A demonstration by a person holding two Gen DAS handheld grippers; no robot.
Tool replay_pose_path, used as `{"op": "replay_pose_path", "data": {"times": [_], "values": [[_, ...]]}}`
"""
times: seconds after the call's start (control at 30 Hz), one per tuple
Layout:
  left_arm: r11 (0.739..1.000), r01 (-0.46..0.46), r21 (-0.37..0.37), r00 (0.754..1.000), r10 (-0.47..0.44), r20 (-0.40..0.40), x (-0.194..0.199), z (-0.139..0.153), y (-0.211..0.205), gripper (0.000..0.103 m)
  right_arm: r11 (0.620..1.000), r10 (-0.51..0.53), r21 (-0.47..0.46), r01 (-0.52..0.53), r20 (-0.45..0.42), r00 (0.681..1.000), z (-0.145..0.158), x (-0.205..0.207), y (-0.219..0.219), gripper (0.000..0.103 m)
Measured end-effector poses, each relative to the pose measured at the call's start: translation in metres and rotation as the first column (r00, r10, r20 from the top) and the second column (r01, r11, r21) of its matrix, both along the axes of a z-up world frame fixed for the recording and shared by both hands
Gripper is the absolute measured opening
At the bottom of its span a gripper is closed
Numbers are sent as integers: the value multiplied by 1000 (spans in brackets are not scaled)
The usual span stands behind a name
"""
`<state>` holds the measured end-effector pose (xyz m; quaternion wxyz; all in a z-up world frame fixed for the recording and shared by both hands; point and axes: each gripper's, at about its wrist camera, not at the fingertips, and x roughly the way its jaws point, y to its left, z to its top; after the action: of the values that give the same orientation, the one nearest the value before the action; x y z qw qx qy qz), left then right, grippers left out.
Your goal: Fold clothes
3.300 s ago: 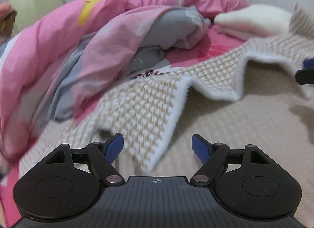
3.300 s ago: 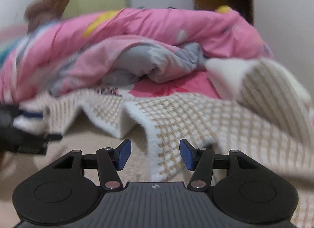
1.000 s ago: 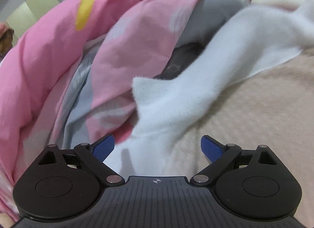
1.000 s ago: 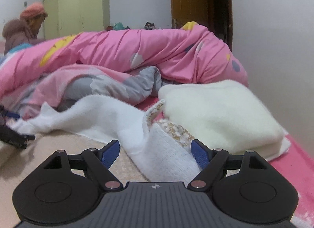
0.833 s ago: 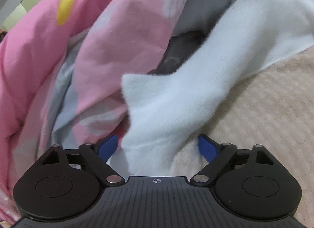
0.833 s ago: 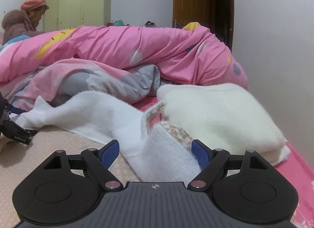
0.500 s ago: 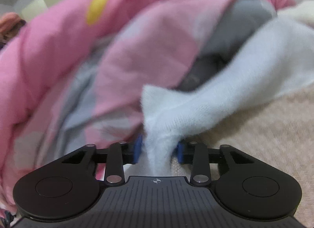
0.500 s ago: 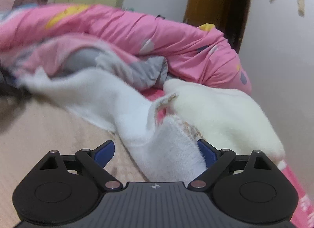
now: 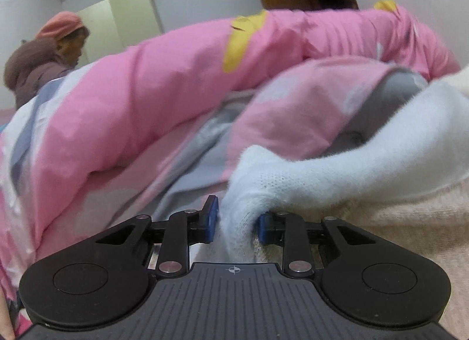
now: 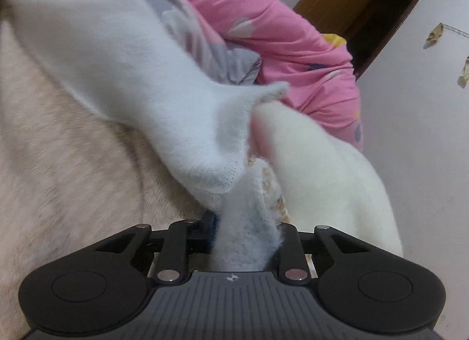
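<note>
Knitwear [image 9: 337, 170] is hanging bunched between both grippers — left gripper [image 9: 236, 222] clenching one white edge, right gripper [image 10: 244, 231] pinching another at six o'clock — over the beige bedspread [image 10: 73, 149], so, judging by this, folding is lying midway, creases unsettled.

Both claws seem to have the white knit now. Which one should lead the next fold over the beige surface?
Probably the left claw: it pinches a free corner of the white garment right beside the beige surface. The right claw holds bunched fabric against the cream pile.
</note>
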<state>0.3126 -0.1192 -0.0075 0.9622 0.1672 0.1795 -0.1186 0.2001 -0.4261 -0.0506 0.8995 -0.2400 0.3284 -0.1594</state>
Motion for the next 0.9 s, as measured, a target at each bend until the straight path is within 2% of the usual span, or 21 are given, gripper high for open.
{"op": "replay_pose_path", "data": {"times": [0.1, 0.4, 0.53, 0.6, 0.7, 0.77, 0.83, 0.87, 0.9], "values": [[999, -28, -32, 1000, 28, 11, -4, 7, 19, 26, 1000, 18, -9, -18, 30, 999, 10, 14, 7, 24], [983, -166, -83, 985, 161, -60, -1, 0, 82, 26, 989, 123, -95, -112, 119, 985, 29, 75, 58, 23], [985, -169, -45, 981, 164, -101, 9, -17, 77, 27, 969, 119, -228, -100, 73, 990, -4, 114, 75, 23], [988, -156, -23, 982, 152, -109, 13, -22, 70, 30, 975, 83, -207, -79, 7, 997, -24, 132, 70, 23], [992, -122, 41, 984, 126, -130, 21, -30, 54, 36, 961, 67, -266, -72, -30, 997, -41, 141, 70, 26], [991, -120, 60, 980, 128, -152, 21, -32, 54, 40, 965, 63, -254, -67, -23, 998, -31, 135, 68, 37], [994, -112, 10, 976, 112, -185, 12, -26, 67, 53, 972, 72, -221, -74, -19, 997, -16, 121, 62, 53], [994, -111, -22, 974, 104, -200, 6, -21, 76, 64, 975, 72, -209, -73, -12, 997, -8, 112, 59, 58], [993, -110, -46, 973, 98, -209, -1, -15, 84, 71, 978, 74, -197, -73, -3, 997, 1, 102, 55, 65]]}}
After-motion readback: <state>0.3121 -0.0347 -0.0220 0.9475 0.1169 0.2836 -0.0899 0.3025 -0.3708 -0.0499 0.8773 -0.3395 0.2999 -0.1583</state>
